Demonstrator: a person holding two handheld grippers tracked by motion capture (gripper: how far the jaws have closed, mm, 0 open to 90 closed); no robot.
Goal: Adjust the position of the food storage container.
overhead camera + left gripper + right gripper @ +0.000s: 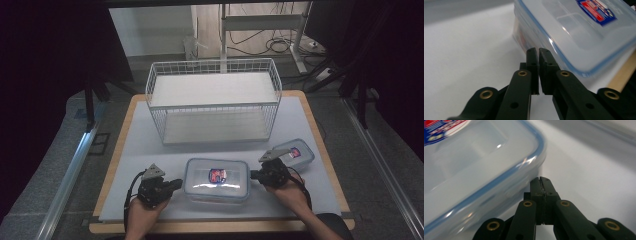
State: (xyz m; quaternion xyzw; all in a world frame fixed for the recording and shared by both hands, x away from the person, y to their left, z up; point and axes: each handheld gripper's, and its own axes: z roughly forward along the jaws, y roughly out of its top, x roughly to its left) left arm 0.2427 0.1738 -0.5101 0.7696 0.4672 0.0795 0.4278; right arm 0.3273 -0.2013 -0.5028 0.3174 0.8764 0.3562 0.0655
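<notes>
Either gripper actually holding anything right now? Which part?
Nothing held. The left gripper and right gripper are shut, tips at opposite ends of the large container, under its rim.

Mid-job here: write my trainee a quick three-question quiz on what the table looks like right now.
1. True or false: the left gripper and the right gripper stand at opposite ends of the large container.
2. How many lidded containers lie on the table?
3. The wire basket stands: A) behind the large container, B) on top of it, C) in front of the hands.

Key
1. True; both have their jaws shut, tips at the container's sides.
2. Two: the large one and a small container to its right.
3. A.
</notes>
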